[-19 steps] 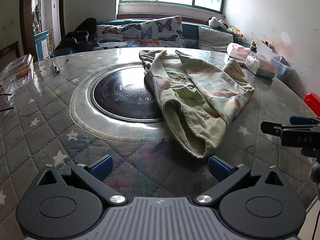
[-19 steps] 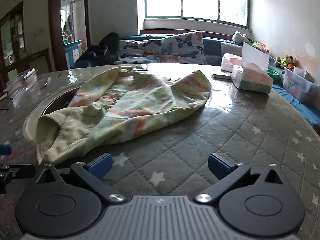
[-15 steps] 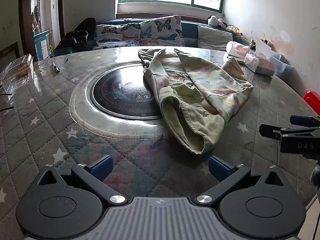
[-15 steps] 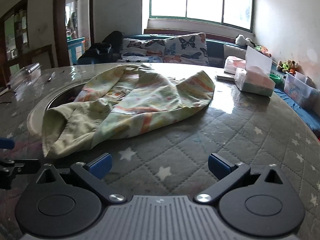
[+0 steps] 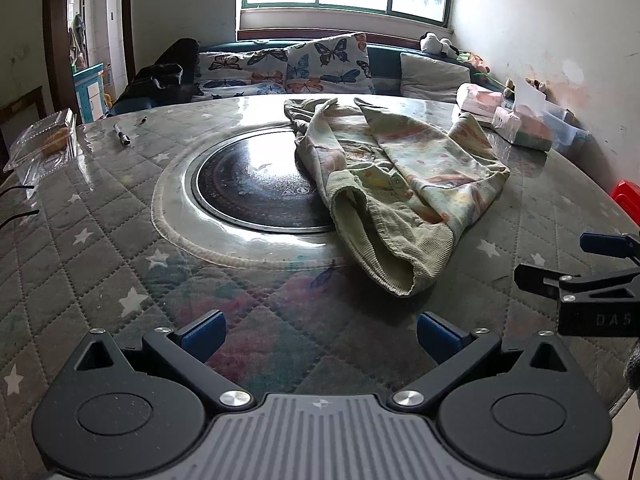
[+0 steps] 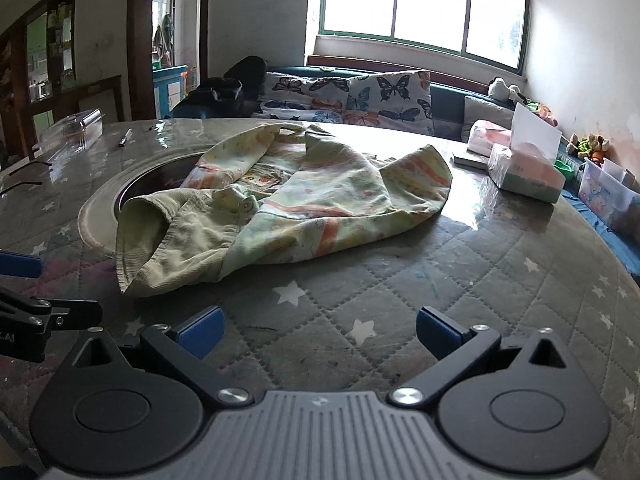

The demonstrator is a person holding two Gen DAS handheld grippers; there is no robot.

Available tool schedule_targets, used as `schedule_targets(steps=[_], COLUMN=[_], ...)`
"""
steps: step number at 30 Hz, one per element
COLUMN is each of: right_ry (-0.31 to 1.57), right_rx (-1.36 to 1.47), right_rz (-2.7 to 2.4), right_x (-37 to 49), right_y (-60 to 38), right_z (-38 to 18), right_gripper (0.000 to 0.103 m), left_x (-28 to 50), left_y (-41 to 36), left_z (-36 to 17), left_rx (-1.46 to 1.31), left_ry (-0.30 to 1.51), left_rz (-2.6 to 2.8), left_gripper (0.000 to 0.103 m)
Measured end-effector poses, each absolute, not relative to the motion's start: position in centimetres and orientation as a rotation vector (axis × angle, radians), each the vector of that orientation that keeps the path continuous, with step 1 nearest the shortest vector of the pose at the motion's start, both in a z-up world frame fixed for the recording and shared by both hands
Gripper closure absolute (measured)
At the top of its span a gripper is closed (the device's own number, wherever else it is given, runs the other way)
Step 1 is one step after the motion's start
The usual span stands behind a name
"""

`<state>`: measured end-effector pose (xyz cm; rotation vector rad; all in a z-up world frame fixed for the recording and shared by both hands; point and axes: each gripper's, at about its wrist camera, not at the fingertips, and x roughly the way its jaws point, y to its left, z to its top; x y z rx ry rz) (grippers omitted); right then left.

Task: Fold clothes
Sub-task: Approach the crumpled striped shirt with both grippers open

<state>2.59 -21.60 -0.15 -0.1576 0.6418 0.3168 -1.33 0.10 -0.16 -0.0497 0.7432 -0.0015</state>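
Soft, light cloth, the garment (image 5: 400, 184) lay crumpled; I judged its near ribbed hem (image 6: 168, 256) the best hold. Both grippers, left (image 5: 320, 334) and right (image 6: 320, 330), gaped empty.

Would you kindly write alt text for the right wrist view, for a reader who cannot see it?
A rumpled pale green printed garment lies on a round quilted table, partly over its dark centre disc. The right gripper hovers open and empty in front of it, with the left gripper at the left edge. A tissue box sits far right.
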Motion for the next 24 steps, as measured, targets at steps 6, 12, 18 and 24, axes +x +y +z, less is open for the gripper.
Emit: schedule_targets(steps=[6, 12, 18, 24], right_ry=[0.646, 0.652, 0.659, 0.674], right_rx=[-0.16, -0.157, -0.149, -0.146], right_rz=[0.321, 0.324, 0.323, 0.321], right_x=[2.44, 2.57, 2.82, 3.18], right_y=[-21.34, -21.33, -21.38, -21.38], right_z=[-0.3, -0.32, -0.42, -0.69], right_gripper=[0.0, 0.0, 0.0, 0.0], left_x=[-1.3, -1.05, -0.78, -0.52], left_y=[-0.1, -0.42, -0.53, -0.58], left_z=[-0.14, -0.16, -0.22, -0.3], left_rx=[-0.039, -0.028, -0.021, -0.012], left_ry=[0.745, 0.753, 0.762, 0.773], left_rz=[0.0, -0.002, -0.002, 0.0], left_gripper=[0.0, 0.0, 0.0, 0.0])
